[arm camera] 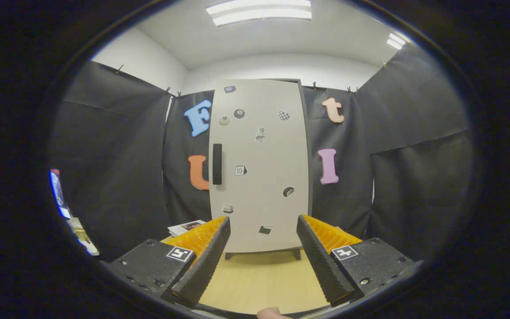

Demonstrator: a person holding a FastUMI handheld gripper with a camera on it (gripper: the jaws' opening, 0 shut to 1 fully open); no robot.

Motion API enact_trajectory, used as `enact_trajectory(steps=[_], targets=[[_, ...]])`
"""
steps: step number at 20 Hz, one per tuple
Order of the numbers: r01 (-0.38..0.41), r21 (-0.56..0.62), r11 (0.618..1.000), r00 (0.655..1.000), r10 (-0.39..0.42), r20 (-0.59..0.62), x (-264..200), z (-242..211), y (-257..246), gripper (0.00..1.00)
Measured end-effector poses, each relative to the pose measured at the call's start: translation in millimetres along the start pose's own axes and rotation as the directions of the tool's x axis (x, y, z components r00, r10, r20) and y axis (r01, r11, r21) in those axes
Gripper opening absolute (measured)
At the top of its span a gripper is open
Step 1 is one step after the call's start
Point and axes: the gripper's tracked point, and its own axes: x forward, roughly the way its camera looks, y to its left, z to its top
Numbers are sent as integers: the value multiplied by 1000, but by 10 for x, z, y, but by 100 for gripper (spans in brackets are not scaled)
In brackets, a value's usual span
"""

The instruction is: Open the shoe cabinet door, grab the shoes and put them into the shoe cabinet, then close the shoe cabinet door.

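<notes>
Tongs (264,254) wide apart, empty, facing closed shoe cabinet door (259,168) (black handle (217,164))

Shoe cabinet (259,177) on wooden table (259,279)

Gripper (264,223) fingers spread apart, empty, closed shoe cabinet door (259,168) with black handle (217,164) beyond them

a light wooden tabletop (255,283) lies between the jaws; ceiling light panels (259,11) glow far beyond them.
</notes>
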Motion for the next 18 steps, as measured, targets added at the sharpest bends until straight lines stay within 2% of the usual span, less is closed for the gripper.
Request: enact_trajectory(steps=[3,6,11,18], targets=[[32,-19,999,999,-32,1,-66,-7,-191,99],[32,-8,999,999,-32,-13,-106,16,-254,99],[74,-5,997,997,-73,28,-190,152,-390,99],[58,11,998,997,-59,58,-265,250,-314,98]])
